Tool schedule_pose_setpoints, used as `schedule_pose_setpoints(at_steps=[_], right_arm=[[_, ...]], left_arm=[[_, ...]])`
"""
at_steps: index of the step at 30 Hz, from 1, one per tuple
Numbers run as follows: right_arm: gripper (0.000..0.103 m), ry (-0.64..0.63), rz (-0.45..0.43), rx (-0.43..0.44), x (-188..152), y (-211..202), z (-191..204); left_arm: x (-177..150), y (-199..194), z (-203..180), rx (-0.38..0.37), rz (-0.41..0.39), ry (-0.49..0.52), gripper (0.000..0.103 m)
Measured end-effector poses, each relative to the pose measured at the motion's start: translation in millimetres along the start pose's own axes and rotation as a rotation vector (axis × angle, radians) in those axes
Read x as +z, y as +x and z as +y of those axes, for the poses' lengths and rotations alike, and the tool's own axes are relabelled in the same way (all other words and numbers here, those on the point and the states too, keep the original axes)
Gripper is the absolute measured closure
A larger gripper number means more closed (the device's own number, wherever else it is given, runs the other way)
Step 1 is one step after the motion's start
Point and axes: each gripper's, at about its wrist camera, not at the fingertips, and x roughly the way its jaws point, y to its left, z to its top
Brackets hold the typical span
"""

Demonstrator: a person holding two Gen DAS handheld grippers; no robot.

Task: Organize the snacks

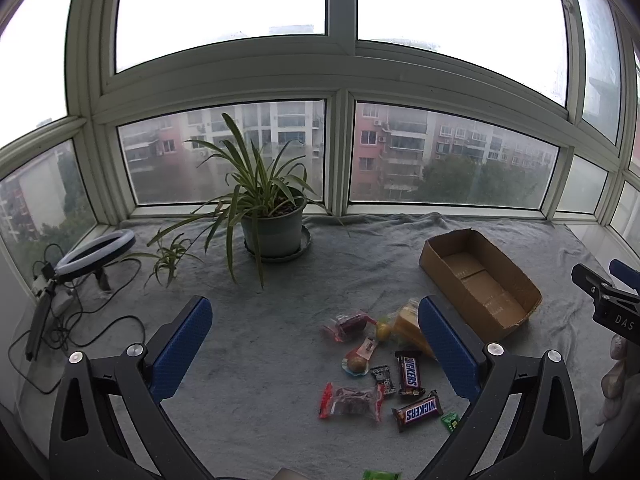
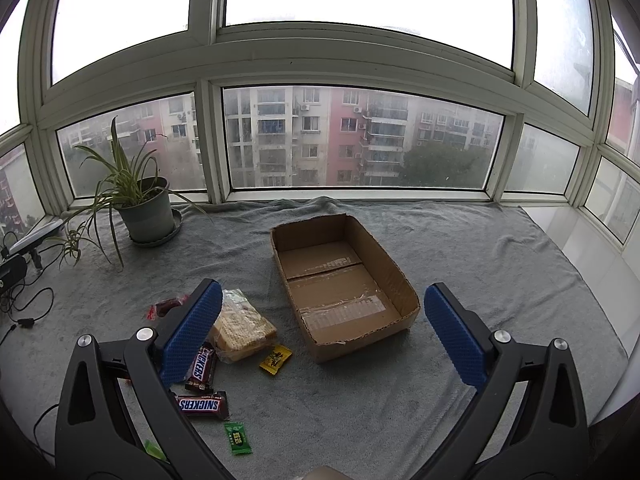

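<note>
Under tall windows [image 2: 360, 140], grey cloth [image 2: 460, 380] bears snacks [image 1: 408, 374] beside cardboard box [image 2: 400, 280].

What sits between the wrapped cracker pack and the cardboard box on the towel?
In the right wrist view, a small yellow candy lies on the grey towel between the cracker pack and the cardboard box; otherwise the stretch is bare.

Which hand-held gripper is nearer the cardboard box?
Right. The right hand-held gripper hovers open just in front of the cardboard box; the left hand-held gripper hangs open over the snacks, left of the box.
</note>
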Motion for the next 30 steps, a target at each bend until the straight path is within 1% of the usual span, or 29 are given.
schedule_pose_setpoints(at_steps=[23,30], right_arm=[[0.000,-0.006,0.009,0.001,-5.8,1.1,1.7],[0.000,-0.008,0.037,0.021,-9.2,8.2,-3.8]], left_arm=[[-3.4,4.0,1.6,-0.011,0.010,0.000,0.001],[-6.1,9.3,3.6,-0.013,0.026,0.005,0.001]])
